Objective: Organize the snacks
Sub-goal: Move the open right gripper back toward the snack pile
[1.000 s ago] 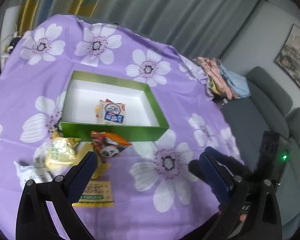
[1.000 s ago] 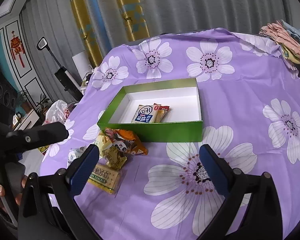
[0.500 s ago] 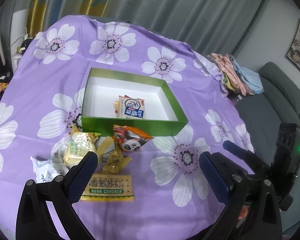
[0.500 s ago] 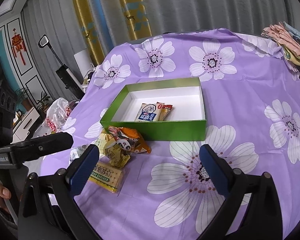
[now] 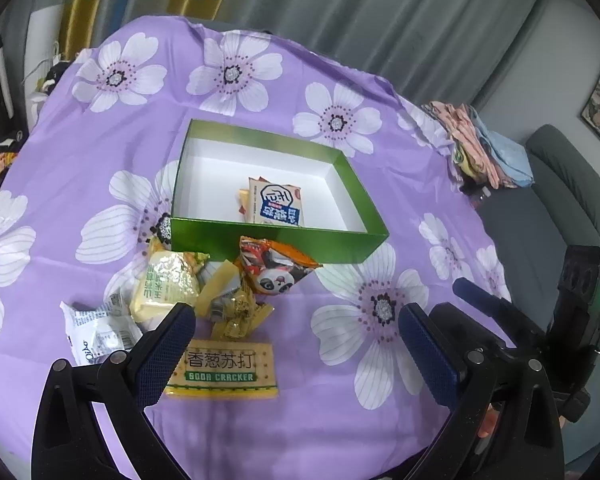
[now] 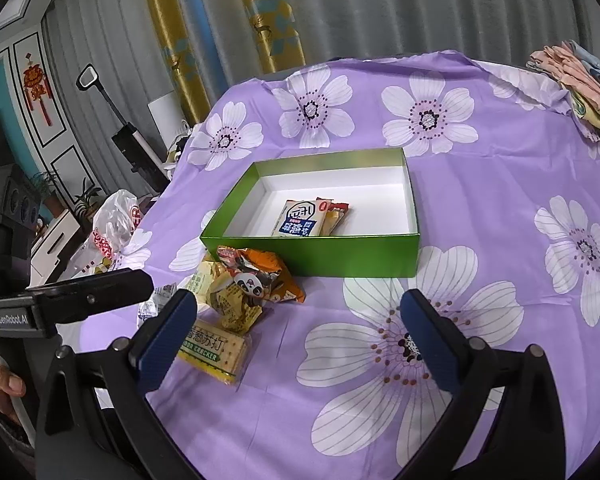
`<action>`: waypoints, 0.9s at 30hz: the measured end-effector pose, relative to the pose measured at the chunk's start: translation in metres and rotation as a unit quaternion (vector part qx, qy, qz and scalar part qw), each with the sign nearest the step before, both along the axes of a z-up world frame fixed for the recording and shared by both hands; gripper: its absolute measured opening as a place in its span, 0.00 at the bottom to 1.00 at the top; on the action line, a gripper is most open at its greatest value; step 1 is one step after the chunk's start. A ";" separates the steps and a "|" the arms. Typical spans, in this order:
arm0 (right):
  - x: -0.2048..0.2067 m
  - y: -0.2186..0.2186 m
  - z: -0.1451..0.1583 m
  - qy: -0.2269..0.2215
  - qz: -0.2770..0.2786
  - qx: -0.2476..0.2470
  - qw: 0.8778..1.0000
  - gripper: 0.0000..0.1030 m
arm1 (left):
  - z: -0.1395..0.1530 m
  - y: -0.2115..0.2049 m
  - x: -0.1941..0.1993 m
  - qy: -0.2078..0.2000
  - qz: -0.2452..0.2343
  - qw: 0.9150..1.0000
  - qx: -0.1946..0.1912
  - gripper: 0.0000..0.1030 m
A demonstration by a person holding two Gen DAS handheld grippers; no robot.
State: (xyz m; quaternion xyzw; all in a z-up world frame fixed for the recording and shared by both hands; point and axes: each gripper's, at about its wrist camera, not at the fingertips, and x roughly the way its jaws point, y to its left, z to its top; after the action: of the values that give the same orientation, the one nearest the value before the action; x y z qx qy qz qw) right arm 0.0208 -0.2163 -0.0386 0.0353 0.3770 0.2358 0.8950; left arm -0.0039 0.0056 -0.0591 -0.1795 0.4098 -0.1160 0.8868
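A green box with a white inside lies mid-table and holds a white-and-blue packet over an orange one. In front of it lies a heap of snacks: an orange panda bag, a yellow-green packet, small gold wrappers, a white packet and a soda cracker pack. My left gripper hangs open just above the cracker pack. To the right of the heap my right gripper is open over the cloth. Both are empty.
A purple cloth with white flowers covers the round table. Folded clothes lie at its far right edge. A grey sofa stands beyond the table. A plastic bag and shelves stand on the left.
The left gripper has swung left and closer over the snack heap, bringing the cracker pack between its fingers' line of sight. The right gripper has drifted slightly. Both stayed open.
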 end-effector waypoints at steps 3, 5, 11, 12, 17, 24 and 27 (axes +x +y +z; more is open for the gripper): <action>0.001 0.002 -0.002 0.003 0.000 -0.002 1.000 0.99 | -0.003 0.002 0.001 0.004 0.000 1.000 -0.001 0.98; 0.001 0.004 -0.003 0.005 0.001 -0.004 1.000 0.99 | -0.004 0.004 0.002 0.006 0.002 1.000 -0.002 0.98; 0.003 0.010 -0.007 0.011 0.008 -0.010 1.000 0.99 | -0.011 0.011 0.004 0.013 0.008 1.000 -0.006 0.98; 0.003 0.012 -0.009 0.012 0.010 -0.011 1.000 0.99 | -0.012 0.013 0.004 0.015 0.008 1.000 -0.007 0.98; 0.003 0.022 -0.019 0.026 0.028 -0.018 0.999 0.99 | -0.021 0.022 0.004 0.026 0.016 1.000 -0.006 0.98; 0.002 0.042 -0.041 0.058 0.061 -0.020 0.996 0.99 | -0.043 0.038 0.002 0.058 0.030 0.998 -0.005 0.98; -0.001 0.050 -0.051 0.071 0.080 -0.023 0.994 0.99 | -0.052 0.040 0.000 0.070 0.026 0.997 -0.006 0.98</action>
State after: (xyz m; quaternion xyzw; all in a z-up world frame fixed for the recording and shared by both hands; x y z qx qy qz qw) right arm 0.0199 -0.1661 -0.0900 0.0006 0.4462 0.2947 0.8450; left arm -0.0034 0.0454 -0.1112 -0.2031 0.4656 -0.0821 0.8575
